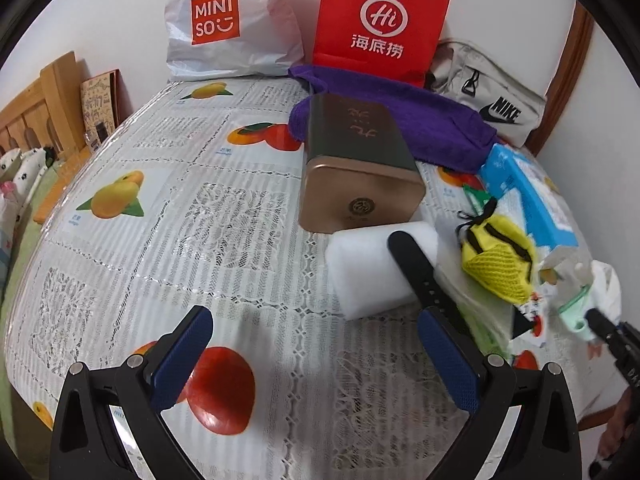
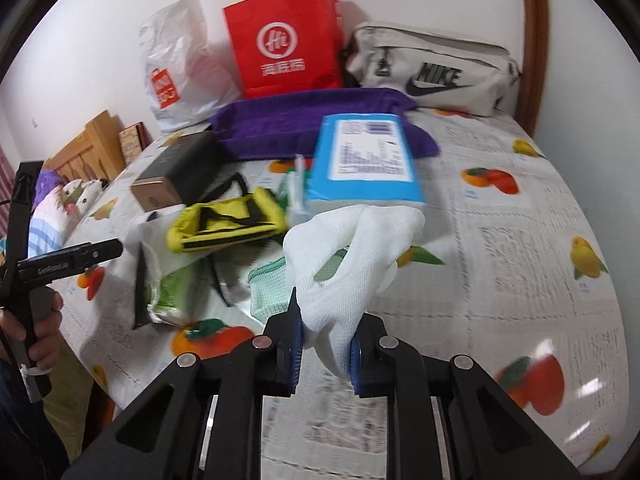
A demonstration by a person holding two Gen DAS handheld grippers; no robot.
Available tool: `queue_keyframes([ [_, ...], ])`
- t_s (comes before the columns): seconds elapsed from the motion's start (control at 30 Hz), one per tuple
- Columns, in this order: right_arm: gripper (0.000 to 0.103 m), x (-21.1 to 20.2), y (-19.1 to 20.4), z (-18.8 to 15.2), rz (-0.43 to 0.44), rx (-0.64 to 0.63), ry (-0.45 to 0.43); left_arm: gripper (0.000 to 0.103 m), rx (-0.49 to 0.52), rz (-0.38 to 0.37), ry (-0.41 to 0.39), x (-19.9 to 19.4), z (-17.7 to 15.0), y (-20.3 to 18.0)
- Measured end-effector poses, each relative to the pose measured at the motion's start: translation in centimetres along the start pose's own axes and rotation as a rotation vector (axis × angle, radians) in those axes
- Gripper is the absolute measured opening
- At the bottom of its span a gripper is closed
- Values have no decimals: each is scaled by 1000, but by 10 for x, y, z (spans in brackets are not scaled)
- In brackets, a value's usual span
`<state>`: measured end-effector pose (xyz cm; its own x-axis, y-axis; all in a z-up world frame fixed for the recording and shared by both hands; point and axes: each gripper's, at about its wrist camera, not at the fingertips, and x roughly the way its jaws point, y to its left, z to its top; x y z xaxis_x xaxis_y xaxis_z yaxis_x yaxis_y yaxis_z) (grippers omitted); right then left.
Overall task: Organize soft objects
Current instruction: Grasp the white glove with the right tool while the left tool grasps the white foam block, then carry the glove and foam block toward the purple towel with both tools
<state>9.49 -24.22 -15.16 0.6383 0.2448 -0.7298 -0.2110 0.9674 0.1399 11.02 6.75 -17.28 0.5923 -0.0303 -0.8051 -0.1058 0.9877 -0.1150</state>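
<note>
My right gripper (image 2: pixel 326 354) is shut on a white knitted sock (image 2: pixel 352 248) with pale green patches, held just above the fruit-print tablecloth (image 2: pixel 500 280). In the left wrist view the sock (image 1: pixel 604 284) and the right gripper (image 1: pixel 596 322) show at the far right. My left gripper (image 1: pixel 316 320) stands open over the cloth with nothing between its blue pads. Just ahead of it lies a white foam block (image 1: pixel 368 280) with a black strap (image 1: pixel 416 272) across it. A yellow mesh pouch (image 1: pixel 496 264) sits to the right, and a purple towel (image 1: pixel 424 120) lies at the back.
A gold tin (image 1: pixel 360 168) lies behind the foam block, a blue box (image 2: pixel 364 160) beside the pouch, and a green wipes pack (image 2: pixel 172 292) near the left edge. A red paper bag (image 2: pixel 284 40), a white Miniso bag (image 1: pixel 232 20) and a Nike bag (image 2: pixel 432 68) line the wall.
</note>
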Motion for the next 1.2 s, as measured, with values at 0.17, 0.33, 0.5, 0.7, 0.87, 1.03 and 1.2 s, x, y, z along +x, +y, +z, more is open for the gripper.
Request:
queue_keyframes([
  [0.17,19,12,-10,-6,7,24,29,103,62,67,5,14,1,-2],
  [0.33,19,23,-12,-9,30,26,52,103,127,7,-1,24,5,-12],
  [0.5,22,32,-17,-10,39,45,69,103,206,-3,-16,33,9,-28],
  [0.7,28,42,-24,-10,51,88,84,87,230,-95,-31,34,9,-33],
  [0.87,25,46,-25,-6,53,89,73,51,262,-170,-39,27,4,-42],
  [1.03,18,42,-21,-5,37,61,65,49,241,-170,-45,23,1,-38],
  [1.2,17,32,-22,-7,29,59,54,49,222,-135,-49,9,-2,-29],
])
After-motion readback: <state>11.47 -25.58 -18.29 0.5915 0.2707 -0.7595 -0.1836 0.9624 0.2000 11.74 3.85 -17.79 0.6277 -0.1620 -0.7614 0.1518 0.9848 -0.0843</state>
